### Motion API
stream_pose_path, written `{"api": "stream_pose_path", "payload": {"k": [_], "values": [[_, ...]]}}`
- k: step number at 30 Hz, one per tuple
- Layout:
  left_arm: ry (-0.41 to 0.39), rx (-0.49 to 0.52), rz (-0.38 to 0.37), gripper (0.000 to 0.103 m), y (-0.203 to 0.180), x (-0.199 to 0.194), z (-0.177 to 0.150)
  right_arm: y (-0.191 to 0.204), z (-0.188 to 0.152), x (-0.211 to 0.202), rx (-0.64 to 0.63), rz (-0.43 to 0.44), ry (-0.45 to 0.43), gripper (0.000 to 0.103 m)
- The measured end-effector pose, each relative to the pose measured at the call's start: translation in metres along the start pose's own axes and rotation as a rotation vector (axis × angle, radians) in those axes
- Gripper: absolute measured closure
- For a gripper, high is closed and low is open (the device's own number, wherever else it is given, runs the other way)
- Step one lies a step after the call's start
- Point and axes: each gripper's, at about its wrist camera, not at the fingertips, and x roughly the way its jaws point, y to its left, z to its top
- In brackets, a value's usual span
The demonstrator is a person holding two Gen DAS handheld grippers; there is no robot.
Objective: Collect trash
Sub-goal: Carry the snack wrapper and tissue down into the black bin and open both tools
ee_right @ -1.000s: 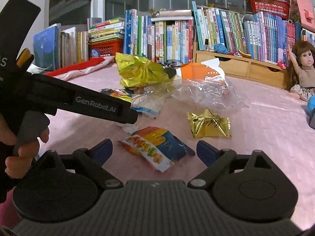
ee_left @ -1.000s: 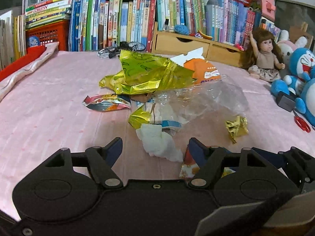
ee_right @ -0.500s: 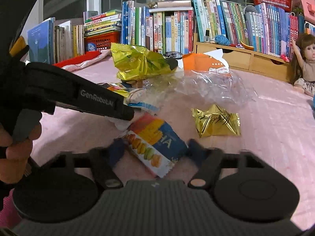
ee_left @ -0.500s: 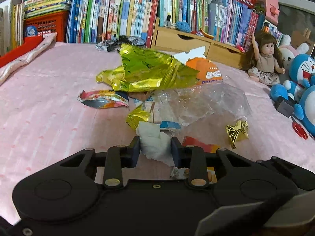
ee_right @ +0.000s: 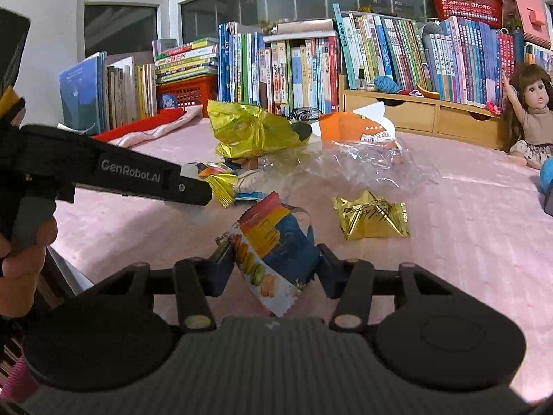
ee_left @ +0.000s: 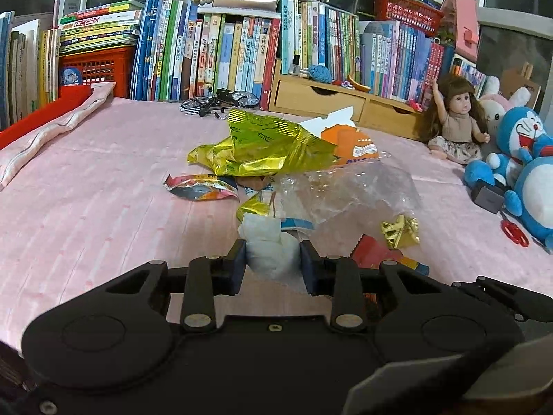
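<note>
Left wrist view: the left gripper (ee_left: 273, 263) is clamped on a crumpled white tissue (ee_left: 268, 247), both blue pads pressed into its sides; its jaws have just been closing and the tissue is caught between them. The tissue is seen just above the pink bedspread (ee_left: 103, 190), at the near edge of the trash pile. Behind it, a clear plastic bag (ee_left: 356, 186) is spread, with a large yellow-green foil bag (ee_left: 266, 148) further back and an orange package (ee_left: 356, 141) touching the foil bag's right side. A flattened colourful wrapper (ee_left: 200, 188) is lying left of the pile. A small crumpled gold wrapper (ee_left: 401, 230) is seen to the right, near the clear bag's edge. A doll (ee_left: 456, 121) and blue plush toys (ee_left: 525, 159) are placed at the right edge; a row of books (ee_left: 224, 55) is lined along the back.

Right wrist view: the right gripper (ee_right: 274, 266) is closed on a snack packet (ee_right: 273, 249) printed with macarons, red, yellow and blue; its jaws have just been closing, and the packet is pinched between the pads, tilted up off the bedspread. The gold wrapper (ee_right: 371, 219) is lying just right of it, apart. The left gripper's black body is seen entering from the left, held by a hand (ee_right: 24, 249); its tips are hidden by its own body here. The foil bag (ee_right: 252, 133), orange package (ee_right: 356, 129) and clear bag (ee_right: 366, 166) are grouped behind.
</note>
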Motion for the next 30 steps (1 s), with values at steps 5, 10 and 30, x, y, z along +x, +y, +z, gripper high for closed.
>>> {"api": "stream_pose_path", "payload": {"k": [5,10,30], "values": [[-0.011,0.003,-0.003,0.072,-0.003,-0.018,-0.009,0.001,-0.003,-0.011,0.008,0.009,-0.006,0.050],[-0.018,0.016,-0.013,0.072,-0.008,-0.036,-0.020,0.003,-0.009,-0.026,0.025,0.022,-0.012,0.051],[0.066,0.051,-0.051,0.072,-0.016,-0.090,-0.075,0.016,-0.055,-0.082,0.043,0.055,0.036,0.052]]}}
